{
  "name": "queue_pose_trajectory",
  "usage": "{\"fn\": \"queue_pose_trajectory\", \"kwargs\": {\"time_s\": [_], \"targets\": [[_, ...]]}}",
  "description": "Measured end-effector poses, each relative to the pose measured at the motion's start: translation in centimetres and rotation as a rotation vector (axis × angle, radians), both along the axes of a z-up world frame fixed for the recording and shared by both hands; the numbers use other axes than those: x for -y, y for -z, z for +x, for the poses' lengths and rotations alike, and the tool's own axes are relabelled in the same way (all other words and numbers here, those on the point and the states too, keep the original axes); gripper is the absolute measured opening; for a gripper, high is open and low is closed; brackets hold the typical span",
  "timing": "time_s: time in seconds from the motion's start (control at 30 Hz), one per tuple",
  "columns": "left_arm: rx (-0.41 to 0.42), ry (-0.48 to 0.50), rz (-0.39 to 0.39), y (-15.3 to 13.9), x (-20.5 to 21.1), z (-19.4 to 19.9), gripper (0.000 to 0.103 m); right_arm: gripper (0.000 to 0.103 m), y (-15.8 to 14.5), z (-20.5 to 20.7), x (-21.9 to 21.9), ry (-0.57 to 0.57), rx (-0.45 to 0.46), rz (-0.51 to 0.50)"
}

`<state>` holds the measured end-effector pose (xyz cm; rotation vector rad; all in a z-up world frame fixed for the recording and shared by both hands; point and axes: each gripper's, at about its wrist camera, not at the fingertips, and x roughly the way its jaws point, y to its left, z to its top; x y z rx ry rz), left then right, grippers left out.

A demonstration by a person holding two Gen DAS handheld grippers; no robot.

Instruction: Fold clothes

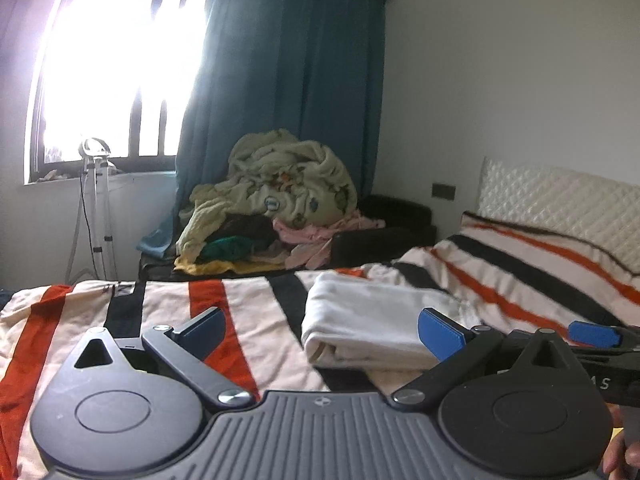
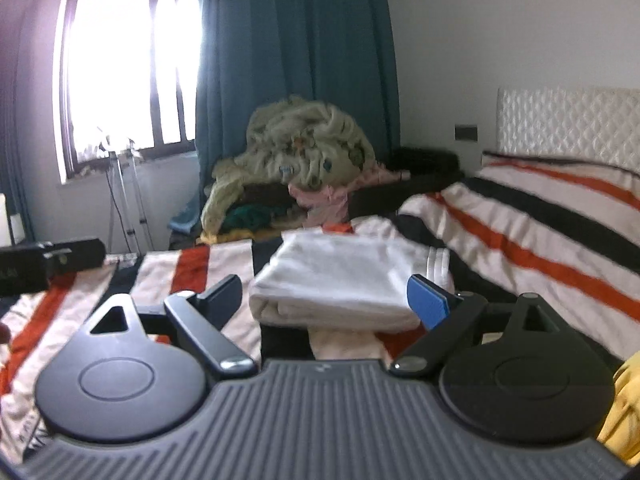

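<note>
Right wrist view showed the right gripper (image 2: pixel 326 300) spread wide, nothing pinched; the folded white garment (image 2: pixel 340 280) lay on the striped bed (image 2: pixel 540 232) between its fingers. The left gripper (image 1: pixel 320 332) (also spread) held nothing.

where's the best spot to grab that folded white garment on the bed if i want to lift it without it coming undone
Probably the rounded folded edge of the white garment nearest the open right gripper, approached low from the front. The layers meet there, so one pinch could catch them all; the far side looks looser.
</note>
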<state>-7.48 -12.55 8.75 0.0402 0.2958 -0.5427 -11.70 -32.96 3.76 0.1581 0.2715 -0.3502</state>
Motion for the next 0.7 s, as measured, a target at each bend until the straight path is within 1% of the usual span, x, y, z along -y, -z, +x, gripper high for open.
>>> {"fn": "queue_pose_trajectory", "kwargs": {"time_s": [0.07, 0.13, 0.27, 0.4, 0.7], "targets": [[-0.016, -0.009, 0.007, 0.7, 0.0, 0.6, 0.103, 0.091, 0.7, 0.7, 0.2, 0.005, -0.024, 0.016], [-0.032, -0.015, 0.012, 1.4, 0.0, 1.1, 0.103, 0.091, 0.8, 1.1, 0.1, 0.013, -0.024, 0.012], [-0.041, -0.030, 0.035, 2.3, 0.2, 1.8, 0.103, 0.091, 0.8, 1.5, -0.8, 0.029, -0.008, -0.040], [-0.042, -0.038, 0.037, 2.7, 0.1, 1.9, 0.103, 0.091, 1.3, 1.5, -1.7, 0.060, 0.020, -0.105], [-0.034, -0.042, 0.038, 2.8, -0.1, 1.9, 0.103, 0.091, 1.5, 1.9, -1.5, 0.046, 0.005, -0.086]]}}
